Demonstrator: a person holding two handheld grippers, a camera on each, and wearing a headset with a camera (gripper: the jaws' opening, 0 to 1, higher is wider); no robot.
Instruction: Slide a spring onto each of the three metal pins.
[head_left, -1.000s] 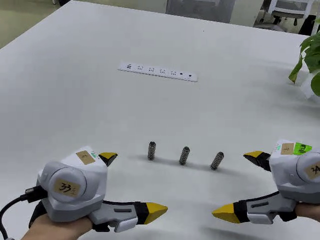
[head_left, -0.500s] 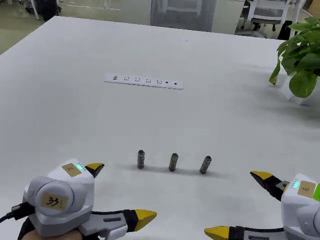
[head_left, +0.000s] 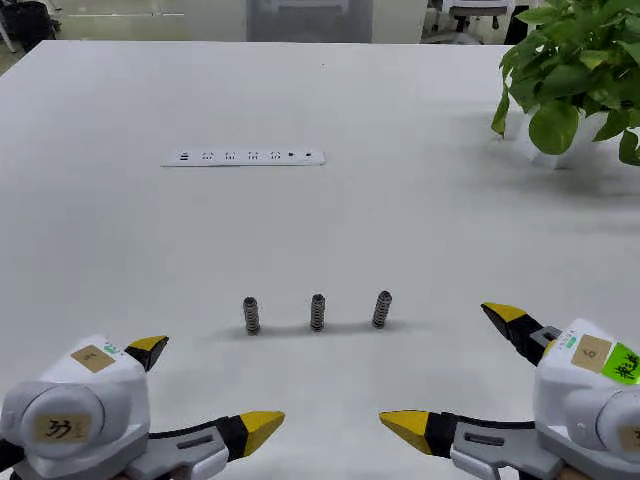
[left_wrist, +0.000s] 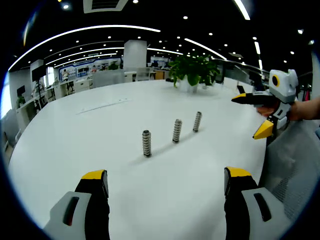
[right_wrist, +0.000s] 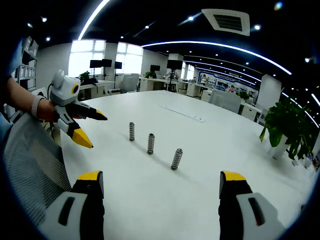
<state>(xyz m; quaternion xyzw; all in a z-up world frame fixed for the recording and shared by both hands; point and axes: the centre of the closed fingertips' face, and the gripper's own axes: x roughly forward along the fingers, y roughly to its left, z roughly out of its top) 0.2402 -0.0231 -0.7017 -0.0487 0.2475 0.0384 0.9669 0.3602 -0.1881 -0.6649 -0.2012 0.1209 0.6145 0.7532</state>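
Three springs stand upright in a row on the white table, each over a pin: left spring (head_left: 251, 314), middle spring (head_left: 317, 312), right spring (head_left: 382, 308). In the left gripper view they appear as spring (left_wrist: 146, 143), spring (left_wrist: 176, 130) and spring (left_wrist: 197, 121); in the right gripper view as spring (right_wrist: 131, 131), spring (right_wrist: 150, 143) and spring (right_wrist: 176, 159). My left gripper (head_left: 205, 390) is open and holds nothing, near the table's front left. My right gripper (head_left: 455, 370) is open and holds nothing at the front right. Both sit well short of the springs.
A white power strip (head_left: 243, 157) lies flat farther back on the table (head_left: 400, 180). A potted green plant (head_left: 575, 70) stands at the far right. Chairs stand beyond the far edge.
The head camera has shifted, so the springs and strip sit further left in the picture. Both grippers remain open and low at the front, the springs unmoved.
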